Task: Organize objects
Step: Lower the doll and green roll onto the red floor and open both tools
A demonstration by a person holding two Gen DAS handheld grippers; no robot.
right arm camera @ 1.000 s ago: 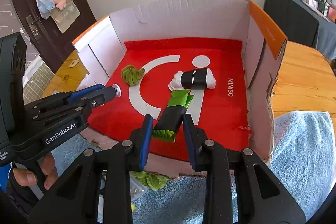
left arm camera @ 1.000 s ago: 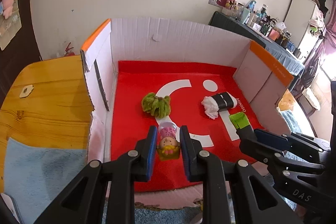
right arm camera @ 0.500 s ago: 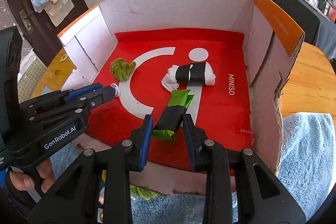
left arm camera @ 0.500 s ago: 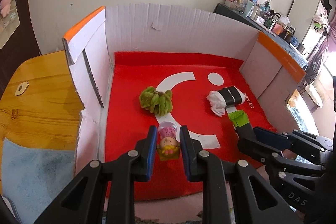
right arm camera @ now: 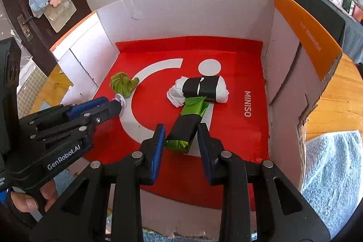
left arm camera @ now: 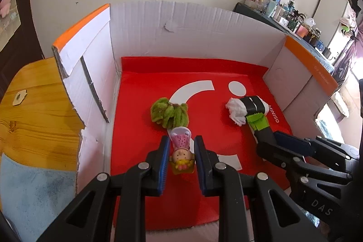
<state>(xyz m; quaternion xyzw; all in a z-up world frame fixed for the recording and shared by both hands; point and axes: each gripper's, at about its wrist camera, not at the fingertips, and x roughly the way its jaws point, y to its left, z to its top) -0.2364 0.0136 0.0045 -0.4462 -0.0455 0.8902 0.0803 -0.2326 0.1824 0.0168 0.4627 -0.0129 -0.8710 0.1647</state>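
My left gripper is shut on a small doll figure with a pink hat, held upside down just above the red floor of the cardboard box. My right gripper has its jaws spread wider than the green and black snack bar between them; the bar's far end rests by a white cloth bundle with a black band. A green fuzzy toy lies just beyond the doll. In the left wrist view the right gripper is at the right; in the right wrist view the left gripper is at the left.
The box has tall white walls with orange flaps. It stands on a wooden table with a light blue towel at the near side. A dark dresser with bottles stands at the back right.
Both grippers have moved forward into the box and lower. The right jaws have spread apart around the snack bar, whose far end now touches the white bundle.
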